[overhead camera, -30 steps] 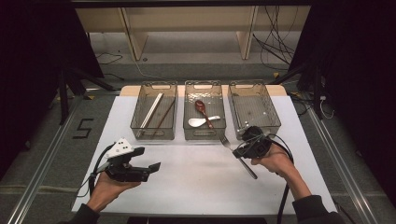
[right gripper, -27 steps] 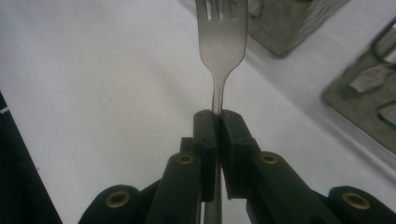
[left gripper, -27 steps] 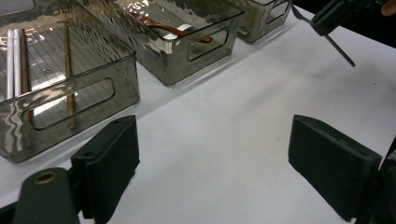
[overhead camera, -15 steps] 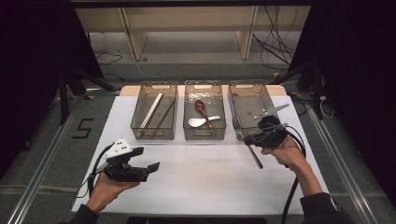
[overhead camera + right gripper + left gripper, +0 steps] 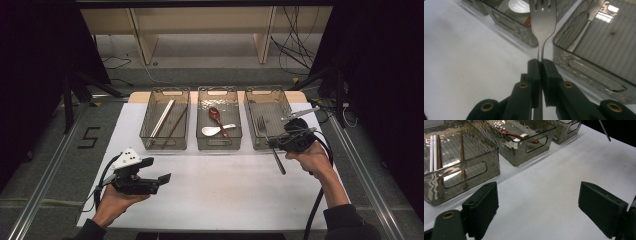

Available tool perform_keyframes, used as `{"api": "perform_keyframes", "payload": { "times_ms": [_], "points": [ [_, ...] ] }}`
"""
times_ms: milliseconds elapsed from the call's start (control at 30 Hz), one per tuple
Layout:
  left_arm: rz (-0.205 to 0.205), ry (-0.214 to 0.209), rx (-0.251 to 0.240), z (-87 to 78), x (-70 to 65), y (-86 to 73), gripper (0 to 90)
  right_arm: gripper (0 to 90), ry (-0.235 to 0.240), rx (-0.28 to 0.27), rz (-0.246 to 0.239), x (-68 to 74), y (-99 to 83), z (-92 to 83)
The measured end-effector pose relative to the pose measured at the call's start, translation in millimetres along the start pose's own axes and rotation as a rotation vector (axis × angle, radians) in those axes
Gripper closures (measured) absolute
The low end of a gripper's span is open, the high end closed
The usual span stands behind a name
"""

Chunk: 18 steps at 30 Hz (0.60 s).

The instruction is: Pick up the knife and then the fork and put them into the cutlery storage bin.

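Observation:
My right gripper (image 5: 274,145) is shut on a metal fork (image 5: 279,162) and holds it above the front edge of the right bin (image 5: 280,102). The tines point over that bin and the handle hangs back over the white mat. In the right gripper view the jaws pinch the fork (image 5: 542,20) at its neck, with the right bin (image 5: 599,50) just beyond. My left gripper (image 5: 159,182) rests low over the mat at the front left, open, with nothing between its fingers (image 5: 482,205).
Three clear grey bins stand in a row at the back of the mat. The left bin (image 5: 150,132) holds chopsticks (image 5: 461,155). The middle bin (image 5: 219,145) holds a brown spoon (image 5: 216,117) and a white spoon (image 5: 212,131). White mat (image 5: 225,190) stretches in front.
My right gripper has carried the fork to the right and a little up, from the mat in front of the middle bin to the right bin's front edge. The left gripper has stayed put.

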<state>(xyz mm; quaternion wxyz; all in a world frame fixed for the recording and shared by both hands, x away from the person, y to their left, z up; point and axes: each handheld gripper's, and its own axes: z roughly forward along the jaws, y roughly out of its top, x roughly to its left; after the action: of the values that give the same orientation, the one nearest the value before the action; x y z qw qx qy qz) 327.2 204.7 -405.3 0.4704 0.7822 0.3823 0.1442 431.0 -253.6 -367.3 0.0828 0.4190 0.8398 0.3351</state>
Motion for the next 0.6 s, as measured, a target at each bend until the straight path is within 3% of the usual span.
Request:
{"api": "perform_keyframes", "payload": {
  "times_ms": [300, 600],
  "points": [
    [-0.006, 0.005, -0.010, -1.7, 1.9, -0.2, 15.7, 86.1, -0.055, -0.035, 0.028, -14.2, 13.8, -6.0],
    [-0.005, 0.000, -0.012, -2.4, 1.7, 0.4, 15.7, 86.1, -0.098, -0.091, 0.066, -27.1, 43.2, -15.9]
  ]
}}
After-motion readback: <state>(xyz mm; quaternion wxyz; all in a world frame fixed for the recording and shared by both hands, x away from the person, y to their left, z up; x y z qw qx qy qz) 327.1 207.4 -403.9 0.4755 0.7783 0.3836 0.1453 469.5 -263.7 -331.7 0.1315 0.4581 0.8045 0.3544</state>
